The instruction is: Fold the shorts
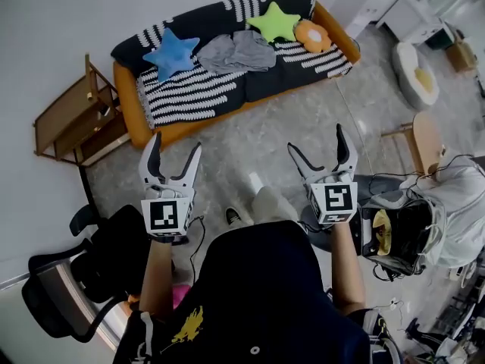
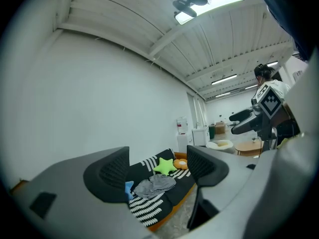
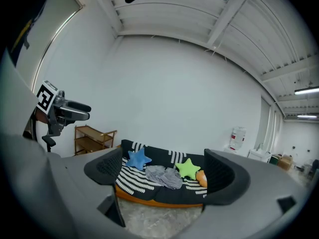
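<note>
The shorts (image 1: pixel 236 51) lie in a grey, crumpled heap on the sofa (image 1: pixel 182 131), on top of its black-and-white striped cover. They sit between a blue star cushion (image 1: pixel 171 54) and a green star cushion (image 1: pixel 273 23), and an orange flower cushion (image 1: pixel 313 35) rests just beside the green one. The sofa stands along the wall, well apart from the person, with bare floor (image 1: pixel 265 127) between them.

As I judge it, the folding has not begun. The fabric is bunched with no crease or flat panel to be seen, and nothing touches it. The whole job is left: get close to the sofa, spread the shorts flat, then fold them over.

The left gripper (image 1: pixel 176 142) is held out in front of the person and aimed roughly at the sofa. Its jaws are spread wide and there is nothing between the pads; its own view shows only the distant sofa and shorts in the gap. The right gripper (image 1: pixel 316 139) is the same, gaping wide and empty, and neither one touches anything.
</note>
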`<act>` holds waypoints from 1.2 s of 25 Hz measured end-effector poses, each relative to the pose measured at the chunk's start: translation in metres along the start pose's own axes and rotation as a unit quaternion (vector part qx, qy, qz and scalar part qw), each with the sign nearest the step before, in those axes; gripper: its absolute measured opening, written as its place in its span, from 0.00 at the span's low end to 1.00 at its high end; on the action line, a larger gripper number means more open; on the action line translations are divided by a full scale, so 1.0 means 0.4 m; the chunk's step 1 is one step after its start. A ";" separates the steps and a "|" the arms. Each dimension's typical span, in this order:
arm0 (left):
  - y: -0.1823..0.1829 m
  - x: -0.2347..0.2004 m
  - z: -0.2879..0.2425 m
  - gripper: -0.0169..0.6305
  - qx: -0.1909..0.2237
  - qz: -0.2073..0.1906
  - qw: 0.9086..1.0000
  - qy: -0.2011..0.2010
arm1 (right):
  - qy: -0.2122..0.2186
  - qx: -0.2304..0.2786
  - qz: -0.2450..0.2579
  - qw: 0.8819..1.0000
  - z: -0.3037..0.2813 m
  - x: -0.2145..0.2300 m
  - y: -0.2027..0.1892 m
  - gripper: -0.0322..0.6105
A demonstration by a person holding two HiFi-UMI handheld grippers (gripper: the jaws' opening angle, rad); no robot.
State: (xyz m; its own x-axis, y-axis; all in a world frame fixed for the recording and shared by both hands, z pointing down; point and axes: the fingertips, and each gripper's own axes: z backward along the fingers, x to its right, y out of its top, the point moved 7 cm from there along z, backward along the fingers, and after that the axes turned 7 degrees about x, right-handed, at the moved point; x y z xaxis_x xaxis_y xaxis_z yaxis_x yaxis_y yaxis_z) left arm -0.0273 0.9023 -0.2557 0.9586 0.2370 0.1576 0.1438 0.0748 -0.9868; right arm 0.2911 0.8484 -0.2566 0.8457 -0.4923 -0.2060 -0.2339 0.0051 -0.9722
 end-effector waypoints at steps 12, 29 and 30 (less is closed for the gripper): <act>-0.086 -0.050 -0.426 0.58 -0.023 -0.011 0.999 -0.029 | -0.028 0.001 -0.040 0.999 -0.412 0.229 -0.157 0.76; -0.360 -0.181 -1.376 0.57 -0.113 0.000 0.994 -0.003 | 0.065 -0.107 -0.020 0.992 -1.293 0.675 -0.428 0.55; -0.414 -0.201 -1.398 0.57 -0.128 0.002 0.992 -0.008 | 0.069 -0.115 -0.016 0.991 -1.331 0.671 -0.456 0.53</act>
State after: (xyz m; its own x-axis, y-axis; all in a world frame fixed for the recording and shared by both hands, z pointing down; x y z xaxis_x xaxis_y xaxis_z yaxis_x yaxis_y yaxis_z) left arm 0.0092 0.3291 -0.1258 0.9557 0.2522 0.1516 0.1987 -0.1735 -0.9646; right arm 0.3055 0.2518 -0.0754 0.7848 -0.6032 -0.1421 -0.3236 -0.2034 -0.9241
